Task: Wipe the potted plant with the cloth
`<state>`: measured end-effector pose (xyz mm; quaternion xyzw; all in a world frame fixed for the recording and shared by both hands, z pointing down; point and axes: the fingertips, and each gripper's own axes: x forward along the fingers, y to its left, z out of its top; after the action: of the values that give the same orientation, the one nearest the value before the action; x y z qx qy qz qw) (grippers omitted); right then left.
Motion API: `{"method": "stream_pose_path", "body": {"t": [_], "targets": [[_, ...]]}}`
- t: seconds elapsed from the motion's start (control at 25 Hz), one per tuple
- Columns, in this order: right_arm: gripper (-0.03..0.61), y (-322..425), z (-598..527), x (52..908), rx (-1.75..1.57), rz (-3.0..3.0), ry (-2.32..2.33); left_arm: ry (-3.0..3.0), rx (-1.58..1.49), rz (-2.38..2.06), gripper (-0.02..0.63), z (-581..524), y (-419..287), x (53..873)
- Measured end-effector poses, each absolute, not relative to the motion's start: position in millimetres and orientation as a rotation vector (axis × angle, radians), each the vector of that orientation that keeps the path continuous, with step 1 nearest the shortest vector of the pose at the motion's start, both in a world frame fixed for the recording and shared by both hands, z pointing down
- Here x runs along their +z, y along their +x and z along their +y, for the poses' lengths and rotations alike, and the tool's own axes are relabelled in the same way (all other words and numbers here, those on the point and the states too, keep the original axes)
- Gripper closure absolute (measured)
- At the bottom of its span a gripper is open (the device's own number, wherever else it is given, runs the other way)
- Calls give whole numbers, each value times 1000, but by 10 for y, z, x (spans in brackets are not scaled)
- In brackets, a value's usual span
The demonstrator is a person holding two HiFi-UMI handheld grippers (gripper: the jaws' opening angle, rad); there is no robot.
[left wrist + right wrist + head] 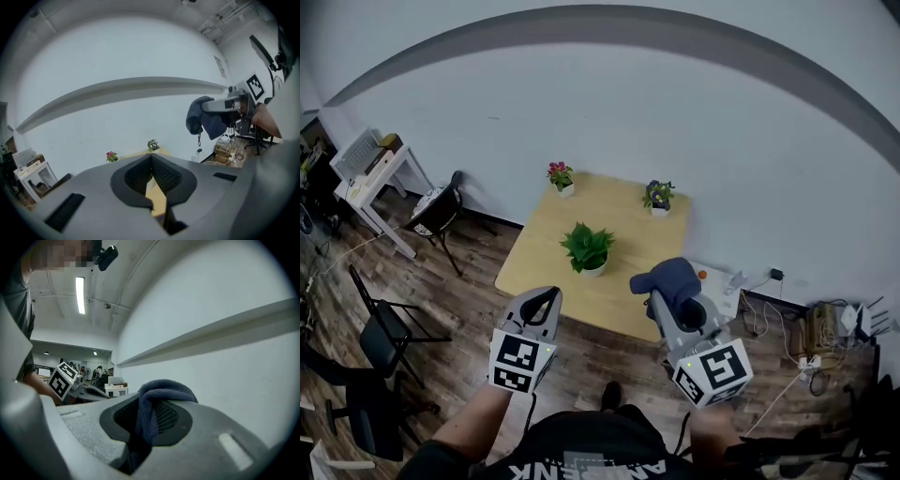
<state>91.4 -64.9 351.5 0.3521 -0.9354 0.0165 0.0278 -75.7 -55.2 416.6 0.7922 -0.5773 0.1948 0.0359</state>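
Note:
A green potted plant (587, 249) in a white pot stands mid-table on the light wooden table (539, 253). My right gripper (667, 292) is shut on a dark blue cloth (668, 278), which bunches between its jaws and over their tips (154, 401). It hovers above the table's near right corner. My left gripper (546, 298) is shut and empty, at the table's near edge, to the left of the green plant. From the left gripper (151, 157) view the cloth (205, 119) hangs from the right gripper at the upper right.
Two small flowering pots stand at the table's far side: a pink one (561, 176) and a purple one (658, 196). Black chairs (441, 211) and a white desk (370, 173) stand left. Cables and a power strip (811, 361) lie on the wooden floor right.

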Motion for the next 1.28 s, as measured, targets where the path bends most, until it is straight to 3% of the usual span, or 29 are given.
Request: {"method": "stream_pose_path", "body": {"t": [0.44,0.52,0.68,0.76,1.28], "targets": [[526,1000,-1228,3695,95,-2836,1202,2450,914,-1583,609,-1187,-670,4993],[526,982,-1302,3761,108,-2807,1229,2451,1017,-1509,538,-1275,-685,5214],[526,1002,-1452,3914,179,-2742,1307,2460,1185,-1360,536,-1406,-656,5628],[526,996,-1499,3970,194,-2719,1316,2472,1264,-1302,491,-1470,-633,5805],[526,1135,-1611,4388,315,-2600,1364,2420,1559,-1216,489,-2074,-604,6637]]}}
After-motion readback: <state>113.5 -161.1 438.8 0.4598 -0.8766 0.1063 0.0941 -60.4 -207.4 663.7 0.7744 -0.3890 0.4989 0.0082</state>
